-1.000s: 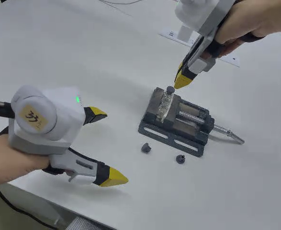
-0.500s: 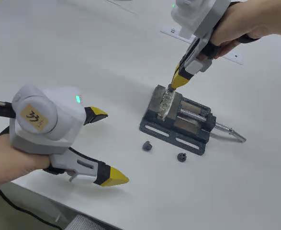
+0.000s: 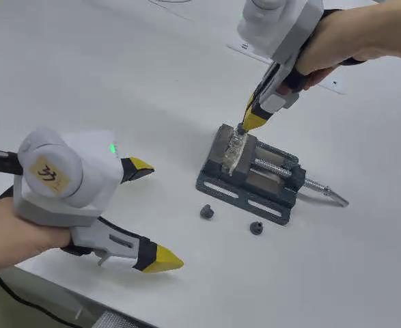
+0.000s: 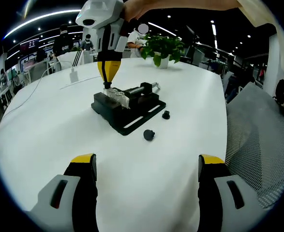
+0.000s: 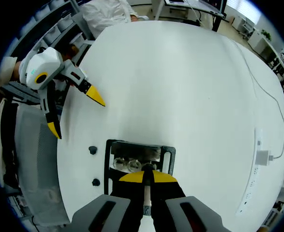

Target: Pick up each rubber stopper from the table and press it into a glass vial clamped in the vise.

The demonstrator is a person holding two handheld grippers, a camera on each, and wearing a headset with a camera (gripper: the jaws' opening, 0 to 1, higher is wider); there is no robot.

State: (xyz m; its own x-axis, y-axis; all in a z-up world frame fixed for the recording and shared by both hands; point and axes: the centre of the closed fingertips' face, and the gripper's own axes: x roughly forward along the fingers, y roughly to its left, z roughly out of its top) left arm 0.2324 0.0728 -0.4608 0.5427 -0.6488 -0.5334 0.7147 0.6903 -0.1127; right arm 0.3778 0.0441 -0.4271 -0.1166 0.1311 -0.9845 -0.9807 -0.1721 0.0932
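My right gripper, jaws together, rests its tips on the dark rubber stopper atop the clear glass vial in the black metal vise. I should push straight down, gently, to avoid cracking the glass. My left gripper hovers with jaws apart. A near loose stopper and a far loose stopper lie beside the vise.

We note bright even overhead light; table near-white, soft short shadows; ceiling strips glare; fisheye edges warp; focus sharp.
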